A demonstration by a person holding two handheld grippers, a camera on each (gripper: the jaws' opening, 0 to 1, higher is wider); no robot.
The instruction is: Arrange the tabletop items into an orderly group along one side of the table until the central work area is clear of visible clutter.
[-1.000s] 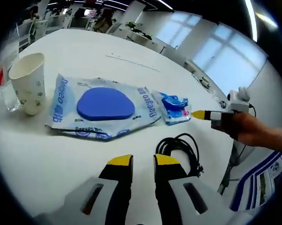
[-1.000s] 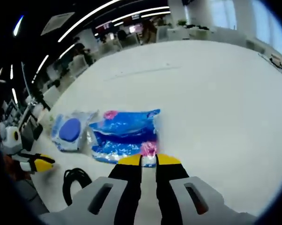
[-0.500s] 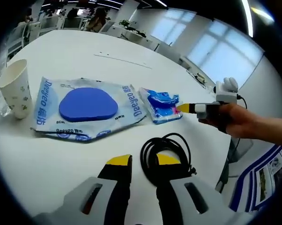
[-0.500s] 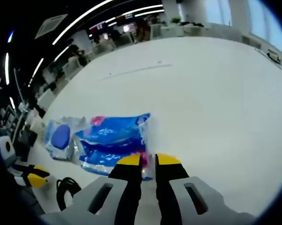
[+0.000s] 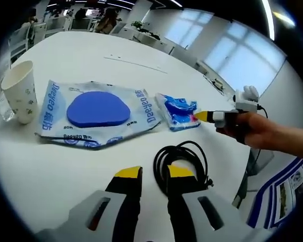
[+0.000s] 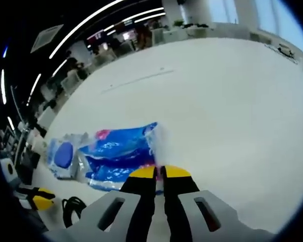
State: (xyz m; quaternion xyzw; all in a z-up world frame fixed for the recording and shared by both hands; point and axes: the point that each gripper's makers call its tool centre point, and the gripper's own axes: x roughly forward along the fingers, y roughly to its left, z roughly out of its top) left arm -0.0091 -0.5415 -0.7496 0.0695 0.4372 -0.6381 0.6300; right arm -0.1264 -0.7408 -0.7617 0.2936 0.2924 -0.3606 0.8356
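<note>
Here the right tongs (image 6: 159, 172) are pinched nearly shut on the near edge of the small blue packet (image 6: 122, 153), lying on the white desk (image 6: 232, 111) beside the larger blue-disc pouch (image 5: 97, 113). The left tongs (image 5: 154, 173) hover narrowly parted above a coiled black cable (image 5: 184, 160).
</note>
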